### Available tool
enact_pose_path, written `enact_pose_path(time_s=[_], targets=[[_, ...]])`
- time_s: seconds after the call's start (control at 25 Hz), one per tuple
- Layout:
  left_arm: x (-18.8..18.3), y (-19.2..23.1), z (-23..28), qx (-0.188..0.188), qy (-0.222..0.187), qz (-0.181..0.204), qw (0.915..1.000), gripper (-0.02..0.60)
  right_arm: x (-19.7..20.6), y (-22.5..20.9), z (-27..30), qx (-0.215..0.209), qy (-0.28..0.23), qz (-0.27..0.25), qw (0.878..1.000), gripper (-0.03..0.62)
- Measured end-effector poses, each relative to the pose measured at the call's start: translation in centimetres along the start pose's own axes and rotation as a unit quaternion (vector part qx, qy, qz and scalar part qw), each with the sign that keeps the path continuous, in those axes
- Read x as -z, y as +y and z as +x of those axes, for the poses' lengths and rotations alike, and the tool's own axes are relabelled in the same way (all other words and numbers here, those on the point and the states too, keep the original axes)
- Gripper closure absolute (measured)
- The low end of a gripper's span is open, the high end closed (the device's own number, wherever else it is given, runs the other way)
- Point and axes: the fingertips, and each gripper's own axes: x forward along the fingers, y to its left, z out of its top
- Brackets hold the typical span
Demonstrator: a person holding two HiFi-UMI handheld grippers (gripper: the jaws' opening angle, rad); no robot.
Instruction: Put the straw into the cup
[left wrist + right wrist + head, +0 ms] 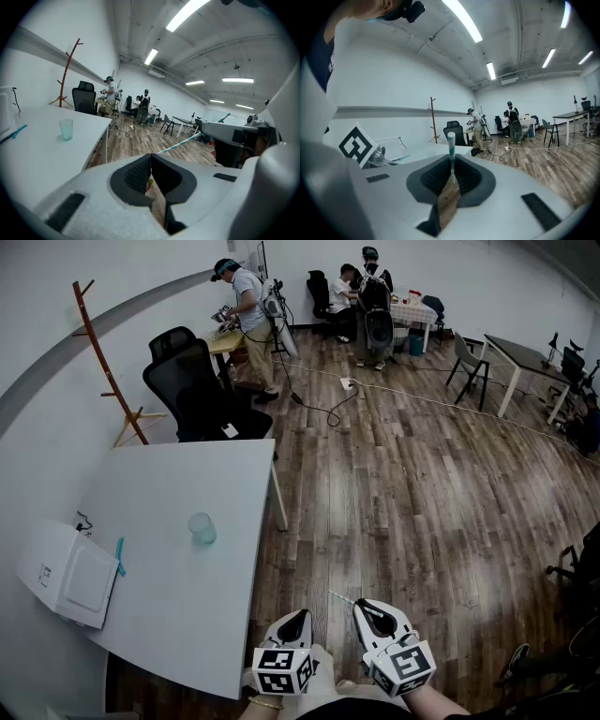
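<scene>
While both grippers hang off the near edge of the tabletop (pixel 178 615), over the wood floor (pixel 422 521), the right gripper (pixel 368 608) is clamped on the straw (pixel 451 149). The straw is a thin white tube with teal stripes, and its long axis runs out past the jaw tips, forward and slightly left. The left gripper (pixel 300 617), just beside it, has its jaws together with nothing between them. The cup (pixel 202 528), pale green and translucent, stands upright with its mouth up, well apart, ahead and to the left. The left gripper is nearer the cup, so the right must probably carry the straw leftward and tip it down.
</scene>
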Motion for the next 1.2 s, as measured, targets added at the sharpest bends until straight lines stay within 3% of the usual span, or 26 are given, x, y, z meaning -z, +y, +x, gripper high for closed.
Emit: enact_pose_path(time_s=[0.24,0.68,1.2], targets=[[1.9,-3.5,-2.8,0.017,-0.003,0.007,0.9998,0.561,1.2,1.3,-3.5,-0.006,0.009,0.017,1.0,0.553],[1.9,-5.8,-4.2,0.022,-0.009,0.017,0.9996,0.561,0.5,2.3,-5.5,-0.025,0.001,0.007,1.0,0.553],[2.7,-5.4,-5.1,0.009,-0.006,0.005,0.9999,0.561,0.6,2.2,-6.3,-0.023,-0.007,0.026,0.999,0.553]])
